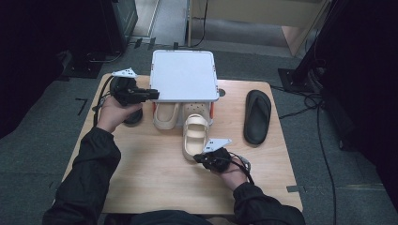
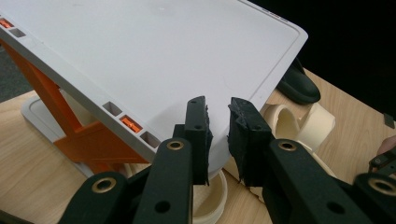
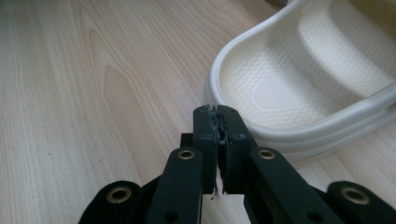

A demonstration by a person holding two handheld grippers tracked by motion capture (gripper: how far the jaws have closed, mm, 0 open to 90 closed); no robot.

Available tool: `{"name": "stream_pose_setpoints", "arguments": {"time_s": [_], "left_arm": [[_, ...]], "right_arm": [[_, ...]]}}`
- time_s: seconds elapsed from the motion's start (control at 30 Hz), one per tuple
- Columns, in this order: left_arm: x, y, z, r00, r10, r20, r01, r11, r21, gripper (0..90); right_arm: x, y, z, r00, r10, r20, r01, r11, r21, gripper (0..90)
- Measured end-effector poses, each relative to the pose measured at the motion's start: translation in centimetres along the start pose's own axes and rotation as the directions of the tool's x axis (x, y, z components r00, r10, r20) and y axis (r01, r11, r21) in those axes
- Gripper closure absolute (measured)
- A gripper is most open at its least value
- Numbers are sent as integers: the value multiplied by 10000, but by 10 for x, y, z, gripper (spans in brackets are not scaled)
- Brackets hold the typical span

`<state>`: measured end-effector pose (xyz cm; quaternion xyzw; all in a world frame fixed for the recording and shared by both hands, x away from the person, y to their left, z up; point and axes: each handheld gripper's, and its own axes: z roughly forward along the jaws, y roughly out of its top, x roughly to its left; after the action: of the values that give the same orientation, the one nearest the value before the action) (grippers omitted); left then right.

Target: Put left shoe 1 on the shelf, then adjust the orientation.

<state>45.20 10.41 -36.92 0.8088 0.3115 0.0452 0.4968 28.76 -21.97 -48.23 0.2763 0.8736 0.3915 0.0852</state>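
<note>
Two cream clogs (image 1: 195,133) are tucked under the white shoe rack (image 1: 184,75); left gripper (image 2: 218,126) is slightly spread, right gripper (image 3: 217,125) pressed together empty.

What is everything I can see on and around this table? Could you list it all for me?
Cream rubber clogs: two, cream; one mid-table with its toe under the rack, one tucked under the rack beside it.
White plastic rack with orange supports: one, white and orange; far middle of the table.
Black flip-flop sandal: one, black; right side of the table.
Light wooden table: one, pale wood; on grey carpet.
Left gripper: one, black; jaws slightly apart at the rack's left edge.
Right gripper: one, black; shut, by the clog's heel.
</note>
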Motion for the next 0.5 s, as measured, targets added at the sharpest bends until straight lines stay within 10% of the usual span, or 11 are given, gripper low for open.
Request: {"name": "stream_pose_setpoints", "arguments": {"time_s": [0.5], "left_arm": [[0, 0, 0, 10000, 12, 15, -12, 10000, -19, 786]], "right_arm": [[-4, 8, 9, 9986, -71, 523, 82, 9997, -214, 867]]}}
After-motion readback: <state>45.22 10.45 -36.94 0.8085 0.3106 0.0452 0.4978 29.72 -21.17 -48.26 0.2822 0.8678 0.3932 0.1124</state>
